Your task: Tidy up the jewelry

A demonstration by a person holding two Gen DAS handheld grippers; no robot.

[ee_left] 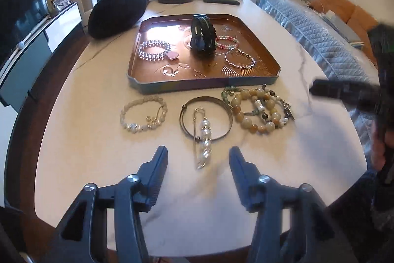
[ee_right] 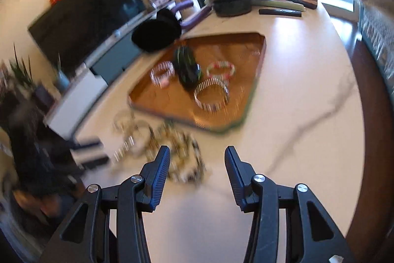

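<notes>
Both grippers open, nothing held.
Left gripper [ee_left: 198, 154] points steeply downward, jaws parted, nothing between the pads. Right gripper [ee_right: 197, 154] is angled down likewise, jaws apart and empty; from the left wrist view it shows only as a blurred dark shape at right.

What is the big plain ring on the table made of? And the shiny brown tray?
The plain round bangle looks like metal, maybe silver: thin, smooth, grey, with a dull shine. The square copper-brown tray looks like thin metal, probably tin: it mirrors the window light and has fine lines pressed into its floor. The look alone cannot settle either.
</notes>
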